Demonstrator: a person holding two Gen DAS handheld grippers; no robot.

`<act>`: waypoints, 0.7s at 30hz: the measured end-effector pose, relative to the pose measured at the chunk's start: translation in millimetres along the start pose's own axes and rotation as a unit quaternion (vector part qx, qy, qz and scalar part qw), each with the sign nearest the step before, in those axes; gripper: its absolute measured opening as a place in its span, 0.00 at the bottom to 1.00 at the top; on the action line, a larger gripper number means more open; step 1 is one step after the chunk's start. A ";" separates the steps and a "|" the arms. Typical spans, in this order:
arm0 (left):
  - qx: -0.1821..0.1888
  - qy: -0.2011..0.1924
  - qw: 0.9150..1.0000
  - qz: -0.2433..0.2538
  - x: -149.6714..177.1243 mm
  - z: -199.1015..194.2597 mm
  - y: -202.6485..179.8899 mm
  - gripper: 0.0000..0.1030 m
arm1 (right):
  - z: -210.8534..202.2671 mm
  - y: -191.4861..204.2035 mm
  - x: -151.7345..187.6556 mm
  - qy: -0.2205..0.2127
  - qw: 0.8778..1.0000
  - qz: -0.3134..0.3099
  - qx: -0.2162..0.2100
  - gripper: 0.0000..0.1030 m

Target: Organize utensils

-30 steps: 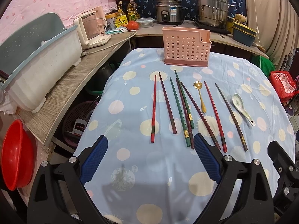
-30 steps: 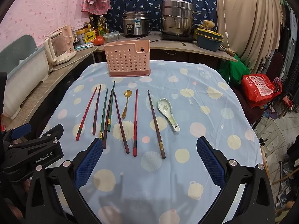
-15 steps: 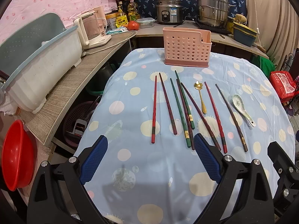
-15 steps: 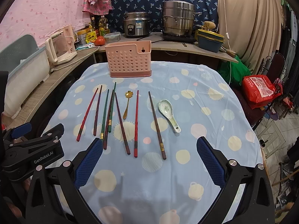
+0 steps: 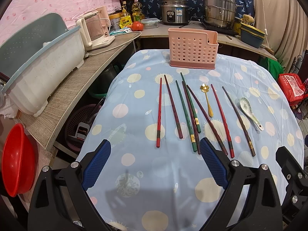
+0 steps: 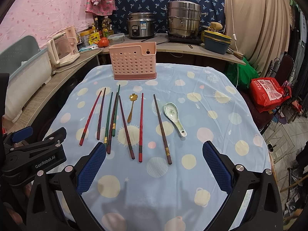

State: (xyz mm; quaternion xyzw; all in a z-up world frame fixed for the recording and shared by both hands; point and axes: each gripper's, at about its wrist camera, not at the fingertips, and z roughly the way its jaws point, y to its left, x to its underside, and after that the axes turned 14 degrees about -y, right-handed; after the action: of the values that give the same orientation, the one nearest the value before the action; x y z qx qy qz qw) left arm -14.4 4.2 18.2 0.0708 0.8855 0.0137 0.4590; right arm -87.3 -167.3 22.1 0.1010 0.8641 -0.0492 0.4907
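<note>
Several red, maroon, green and dark chopsticks (image 5: pixel 189 113) lie side by side on the blue dotted tablecloth (image 5: pixel 134 127), also in the right wrist view (image 6: pixel 123 121). A gold flower spoon (image 5: pixel 207 100) (image 6: pixel 131 105) and a white ceramic spoon (image 5: pixel 249 111) (image 6: pixel 174 118) lie among them. A pink perforated utensil holder (image 5: pixel 192 49) (image 6: pixel 132 63) stands upright at the table's far edge. My left gripper (image 5: pixel 154 165) is open and empty, near the chopsticks' near ends. My right gripper (image 6: pixel 152 168) is open and empty, just in front of them.
A counter on the left holds a white dish rack (image 5: pixel 42 69) and a kettle (image 5: pixel 94 30). Behind the table stand a rice cooker (image 6: pixel 141 26), a steel steamer pot (image 6: pixel 183 19) and stacked bowls (image 6: pixel 216 41). A red basin (image 5: pixel 15 159) and a red bag (image 6: pixel 268 92) flank the table.
Both views have shifted very slightly; the utensils lie as before and both grippers stay open.
</note>
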 end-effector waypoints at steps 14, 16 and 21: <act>-0.012 0.029 0.999 -0.006 12.7 26.1 12.4 0.89 | 18.8 -16.8 7.4 0.019 1.000 0.017 0.010 0.94; -0.014 0.041 0.999 -0.008 18.2 38.2 16.7 0.89 | 27.7 -25.3 11.8 0.028 0.999 0.022 0.018 0.94; -0.022 0.057 0.998 -0.010 28.4 61.0 24.1 0.89 | 48.7 -45.0 20.8 0.044 0.998 0.032 0.034 0.94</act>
State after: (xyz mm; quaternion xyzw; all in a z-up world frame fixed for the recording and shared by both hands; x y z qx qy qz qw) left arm 21.9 29.5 -38.0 0.0504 0.9103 0.0325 0.4095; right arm -66.8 -217.6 -21.4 0.1469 0.8791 -0.0583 0.4496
